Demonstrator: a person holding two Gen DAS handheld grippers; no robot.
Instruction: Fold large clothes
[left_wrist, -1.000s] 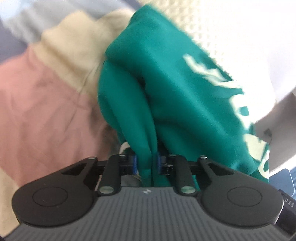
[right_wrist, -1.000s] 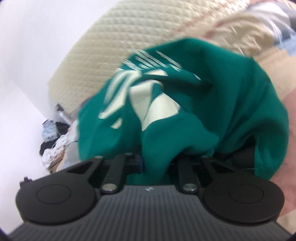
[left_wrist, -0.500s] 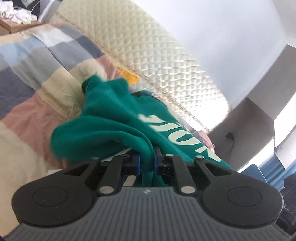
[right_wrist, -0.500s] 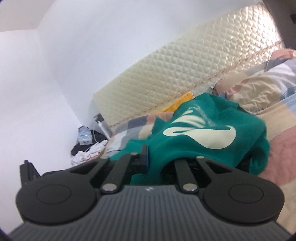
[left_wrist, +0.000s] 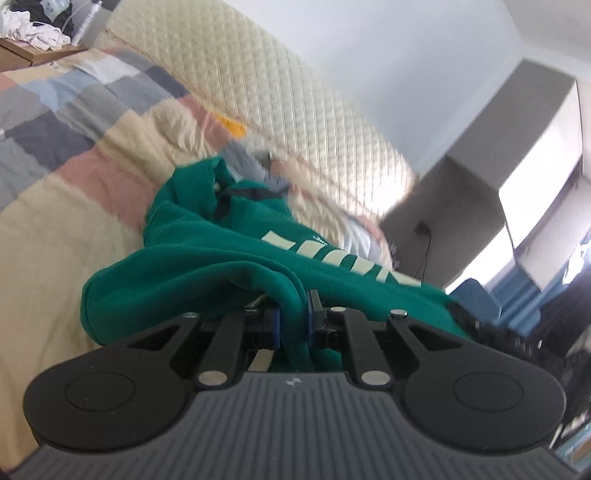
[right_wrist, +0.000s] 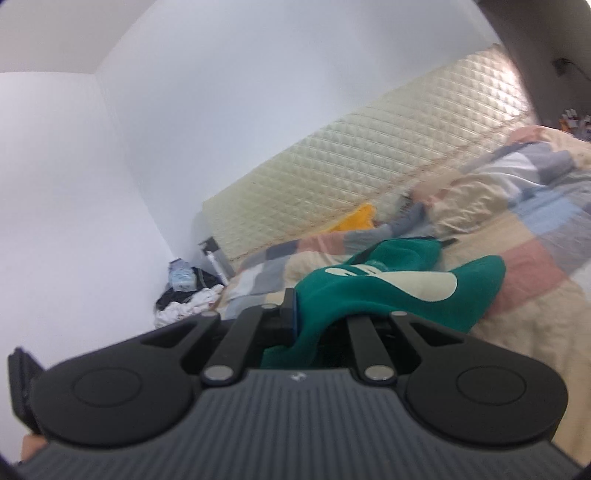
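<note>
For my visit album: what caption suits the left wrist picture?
Left hand-held gripper shut on a green sweatshirt above a patchwork quilt.

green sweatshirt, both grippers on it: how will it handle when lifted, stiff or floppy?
Likely floppy: the sweatshirt sags in folds between the left gripper and right gripper. Probably thick and a bit heavy: bunched fabric fills the space between the fingers. Slipping looks unlikely, since both are shut on folded cloth, but the loose end should drag over the quilt.

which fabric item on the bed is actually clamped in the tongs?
The green sweatshirt with pale lettering: both tongs, left and right, pinch it. The yellow cloth by the headboard lies untouched.
</note>
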